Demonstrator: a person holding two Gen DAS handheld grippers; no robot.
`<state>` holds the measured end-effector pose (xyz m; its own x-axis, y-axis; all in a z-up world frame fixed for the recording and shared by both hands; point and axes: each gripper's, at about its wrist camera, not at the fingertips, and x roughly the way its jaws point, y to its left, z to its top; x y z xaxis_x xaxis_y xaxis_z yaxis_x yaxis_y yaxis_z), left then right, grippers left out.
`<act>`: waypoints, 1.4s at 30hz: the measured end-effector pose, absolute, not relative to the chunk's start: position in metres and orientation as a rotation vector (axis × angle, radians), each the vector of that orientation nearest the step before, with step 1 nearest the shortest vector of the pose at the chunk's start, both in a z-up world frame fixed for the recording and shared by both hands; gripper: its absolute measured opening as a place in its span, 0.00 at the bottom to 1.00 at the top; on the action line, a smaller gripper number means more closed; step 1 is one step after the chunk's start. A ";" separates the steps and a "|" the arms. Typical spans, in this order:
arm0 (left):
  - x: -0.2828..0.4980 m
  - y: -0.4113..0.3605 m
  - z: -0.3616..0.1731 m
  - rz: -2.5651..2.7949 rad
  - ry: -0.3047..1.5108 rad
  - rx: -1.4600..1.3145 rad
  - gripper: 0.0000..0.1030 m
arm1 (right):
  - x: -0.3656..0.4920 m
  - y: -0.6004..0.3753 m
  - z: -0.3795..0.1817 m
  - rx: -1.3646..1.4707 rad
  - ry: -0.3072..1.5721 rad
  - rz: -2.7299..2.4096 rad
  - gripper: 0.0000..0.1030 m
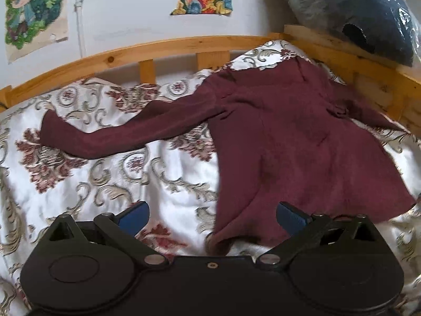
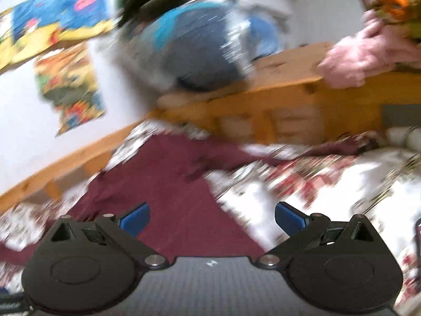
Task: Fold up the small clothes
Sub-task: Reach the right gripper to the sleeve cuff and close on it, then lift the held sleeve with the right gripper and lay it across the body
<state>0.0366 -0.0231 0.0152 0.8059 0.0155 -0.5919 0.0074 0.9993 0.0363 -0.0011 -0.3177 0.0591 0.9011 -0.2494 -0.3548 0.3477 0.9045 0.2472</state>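
One maroon top (image 1: 302, 137) lies spread flat on a floral bedspread (image 1: 105, 179), w/ one long sleeve (image 1: 118, 134) stretched out to the left, the other toward the wooden bed rail (image 1: 163, 50). A plastic bag (image 1: 368, 13) on the rail's corner holds dark blue fabric. L gripper (image 1: 212, 217) hovers over the top's hem, jaws apart, empty. R gripper (image 2: 212, 217) over the top too, jaws apart; that view is blurred.

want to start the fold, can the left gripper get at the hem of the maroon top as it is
Probably yes: the left gripper is open, and the maroon top lies flat on the bedspread with its hem just ahead of the fingers, nothing covering it.
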 end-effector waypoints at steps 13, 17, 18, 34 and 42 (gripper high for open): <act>0.122 -0.078 0.044 -0.148 0.690 0.174 0.99 | 0.030 -0.459 0.061 0.540 0.318 -0.603 1.00; 0.149 -0.094 0.035 -0.176 0.673 0.193 0.99 | 0.052 -0.483 0.051 0.547 0.384 -0.689 1.00; 0.156 -0.098 0.031 -0.179 0.670 0.189 0.99 | 0.057 -0.490 0.047 0.562 0.404 -0.699 1.00; 0.195 -0.096 0.002 -0.240 0.746 0.186 0.99 | 0.118 -0.493 0.014 0.515 0.464 -0.751 0.27; 0.198 -0.075 0.018 -0.205 0.742 0.136 0.99 | 0.133 -0.443 0.062 0.257 0.269 -0.599 0.23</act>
